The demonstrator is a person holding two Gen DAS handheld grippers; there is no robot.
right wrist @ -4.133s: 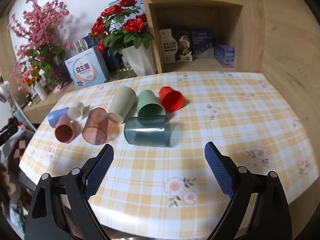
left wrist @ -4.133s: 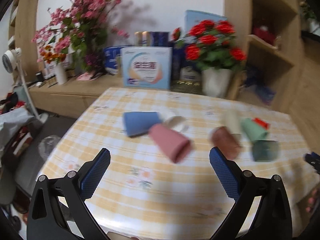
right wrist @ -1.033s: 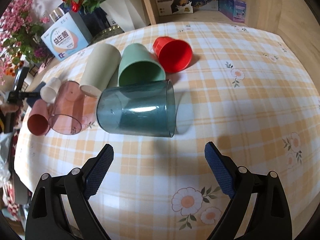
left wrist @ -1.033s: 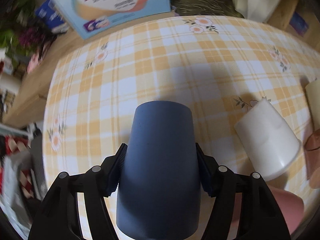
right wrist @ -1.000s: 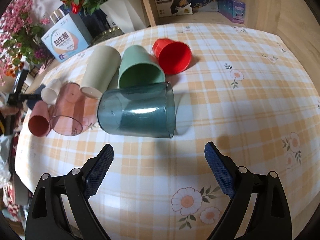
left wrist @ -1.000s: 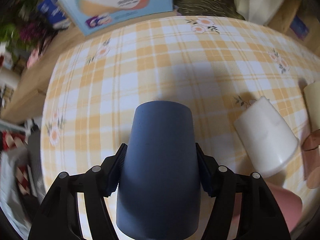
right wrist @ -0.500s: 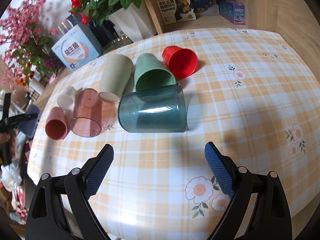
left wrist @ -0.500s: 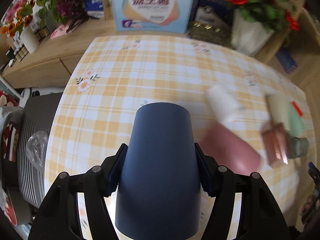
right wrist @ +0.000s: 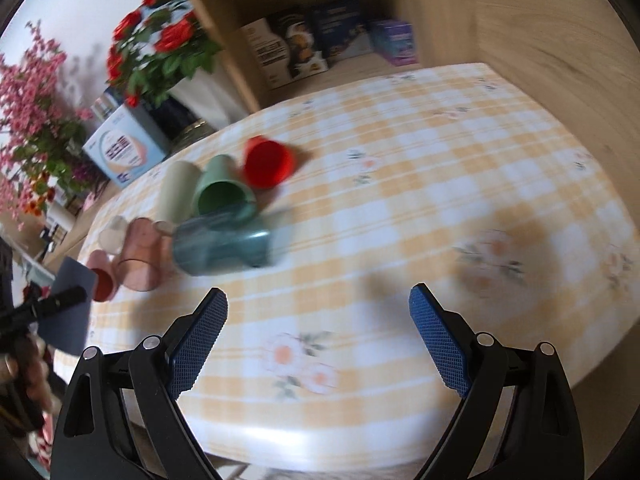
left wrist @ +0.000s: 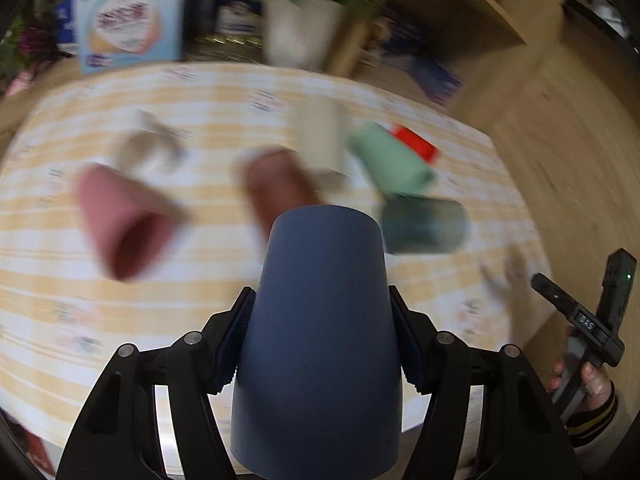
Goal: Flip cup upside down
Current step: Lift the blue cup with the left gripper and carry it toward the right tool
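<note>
My left gripper (left wrist: 320, 332) is shut on a dark blue cup (left wrist: 320, 320) and holds it in the air above the near edge of the table, its closed base pointing away from the camera. In the right wrist view the same blue cup (right wrist: 70, 304) shows at the far left, off the table's edge. My right gripper (right wrist: 318, 330) is open and empty above the checked tablecloth (right wrist: 420, 184). It also shows at the right edge of the left wrist view (left wrist: 580, 320).
Several cups lie on their sides on the table: pink (left wrist: 120, 216), white (left wrist: 144, 148), brown translucent (left wrist: 276, 184), beige (left wrist: 320, 140), green (left wrist: 392, 160), red (left wrist: 414, 144) and teal translucent (right wrist: 224, 246). Flower pots, boxes and a wooden shelf (right wrist: 320, 52) stand behind.
My left gripper has swung right with the blue cup and pulled back toward the table's near edge; both views are blurred by motion. My right gripper has drawn back a little from the cups.
</note>
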